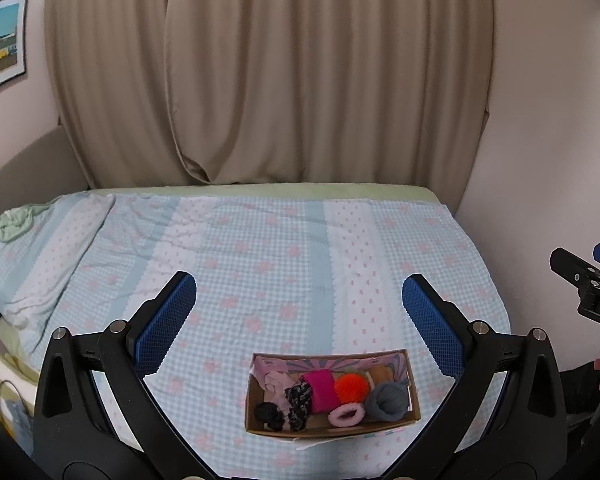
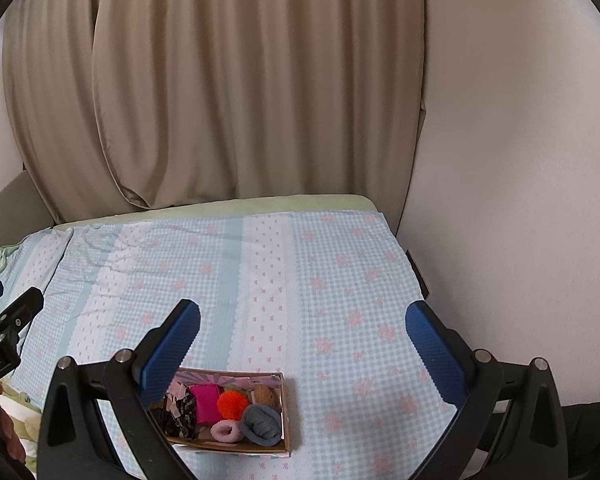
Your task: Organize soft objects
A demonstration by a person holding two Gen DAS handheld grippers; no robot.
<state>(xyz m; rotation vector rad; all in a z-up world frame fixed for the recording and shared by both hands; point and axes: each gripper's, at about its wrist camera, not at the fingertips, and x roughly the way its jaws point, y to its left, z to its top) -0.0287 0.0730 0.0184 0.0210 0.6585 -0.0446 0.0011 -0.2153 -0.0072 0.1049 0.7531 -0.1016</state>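
With every soft item lying bunched in the cardboard box at the bed's near edge, left gripper and right gripper hover spread, holding nothing.

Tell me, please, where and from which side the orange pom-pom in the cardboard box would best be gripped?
Probably from straight above, pinching the orange pom-pom across its round, fluffy middle. It sits on top of the pile in the cardboard box, with the magenta cloth and grey roll crowding its sides, so a sideways approach looks blocked.
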